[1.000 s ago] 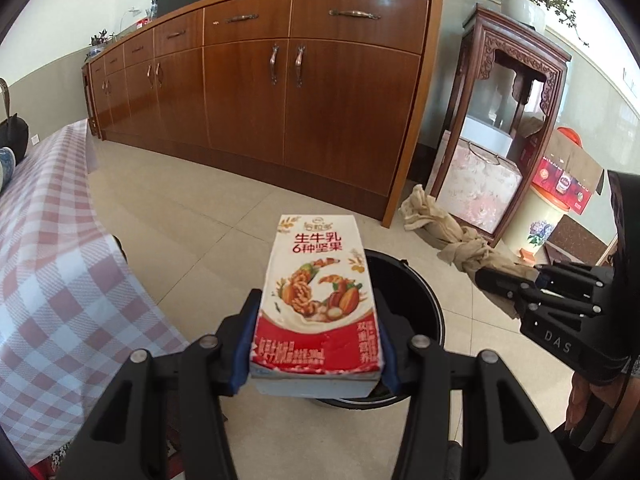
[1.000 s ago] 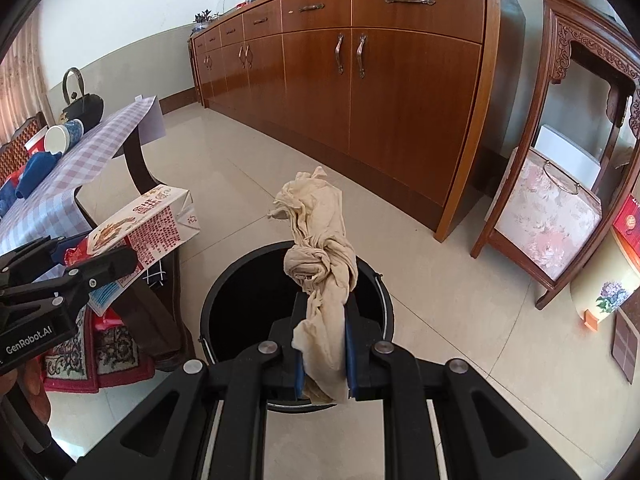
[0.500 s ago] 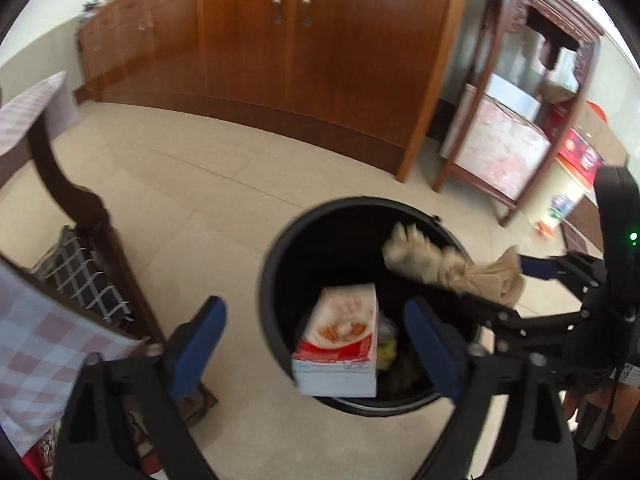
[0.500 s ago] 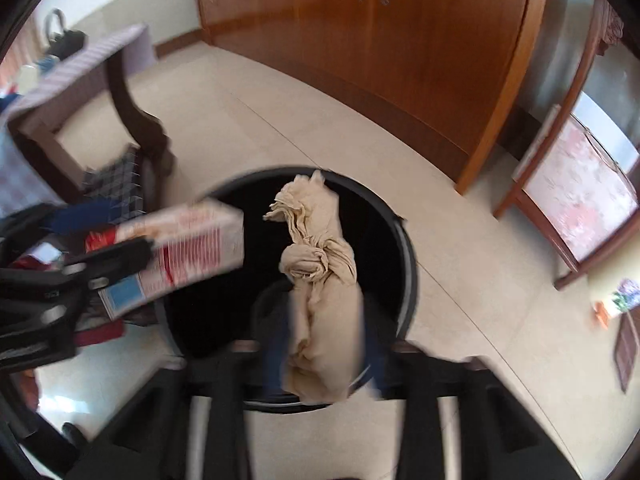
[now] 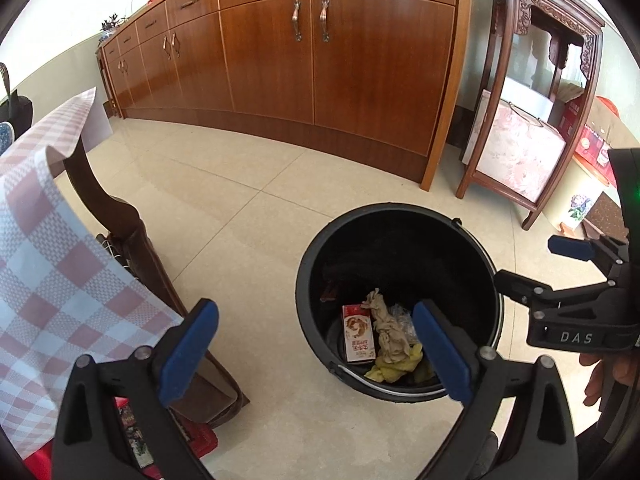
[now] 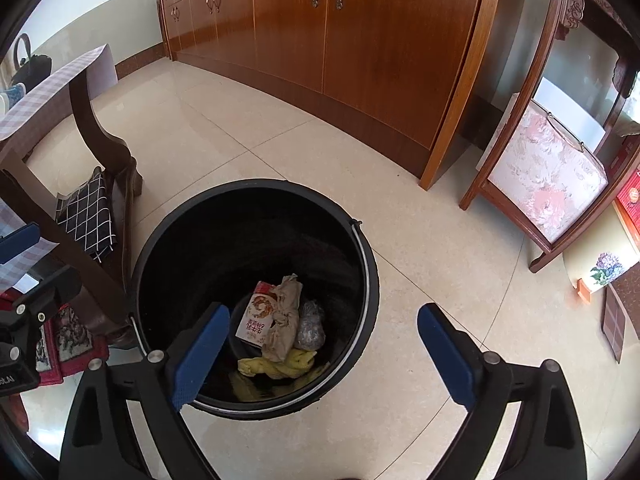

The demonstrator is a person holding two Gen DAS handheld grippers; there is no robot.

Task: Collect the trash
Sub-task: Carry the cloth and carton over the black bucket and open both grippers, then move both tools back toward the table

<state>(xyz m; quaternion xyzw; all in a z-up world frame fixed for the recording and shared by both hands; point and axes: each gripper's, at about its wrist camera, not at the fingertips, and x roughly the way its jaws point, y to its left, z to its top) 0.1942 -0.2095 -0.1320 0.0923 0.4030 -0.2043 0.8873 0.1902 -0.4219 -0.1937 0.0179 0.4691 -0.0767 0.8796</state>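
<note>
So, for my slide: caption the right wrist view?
Open right gripper above black bin holding milk carton and knotted cloth.

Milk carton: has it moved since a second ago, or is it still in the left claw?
Yes. The milk carton has dropped from the left claw to the bottom of the black bucket, beside the beige rag.

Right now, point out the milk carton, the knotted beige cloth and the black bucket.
milk carton (image 6: 256, 316): right wrist view, on its printed front face.
knotted beige cloth (image 6: 285, 320): right wrist view, on the knot at its middle.
black bucket (image 6: 256, 190): right wrist view, on its far rim.
</note>
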